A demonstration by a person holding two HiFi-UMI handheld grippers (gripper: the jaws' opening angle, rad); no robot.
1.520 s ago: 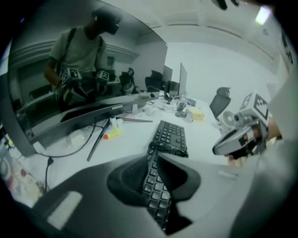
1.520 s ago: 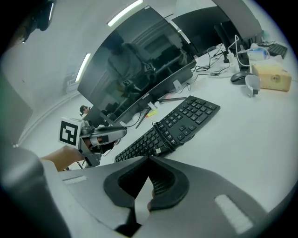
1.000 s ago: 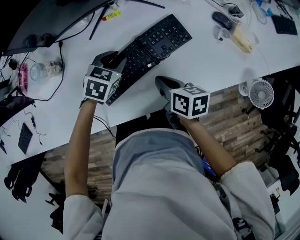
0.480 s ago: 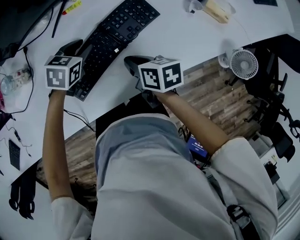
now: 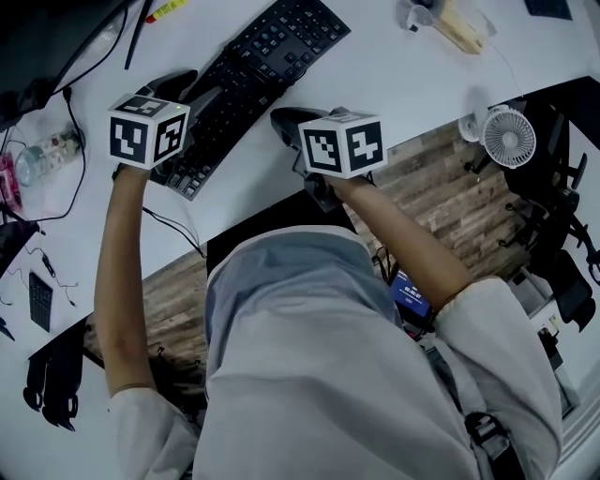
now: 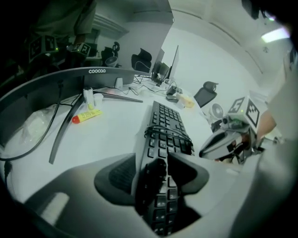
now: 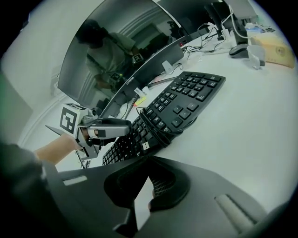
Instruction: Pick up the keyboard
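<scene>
A black keyboard [image 5: 272,52] lies slantwise on the white desk [image 5: 394,84], its cable wound round its middle [image 6: 167,135]. My left gripper [image 5: 183,89] is shut on the keyboard's near left end; in the left gripper view the jaws [image 6: 160,169] clamp the key rows from both sides. That end looks slightly tilted. My right gripper [image 5: 284,120] sits to the right of this end, near the desk's front edge, shut with nothing between its jaws [image 7: 148,179]. The keyboard [image 7: 186,102] is ahead of it and apart from it.
A curved monitor [image 6: 70,76] stands behind the keyboard, with a yellow tube [image 6: 86,116] at its foot. A mouse [image 7: 240,50], a cup and a wooden box [image 5: 459,23] sit at the far right. A small fan [image 5: 509,139] hangs off the desk edge. Cables and a bottle [image 5: 42,150] lie left.
The head view has shifted. My left gripper stays clamped on the keyboard's near end and the right gripper stays beside it by the desk edge.
</scene>
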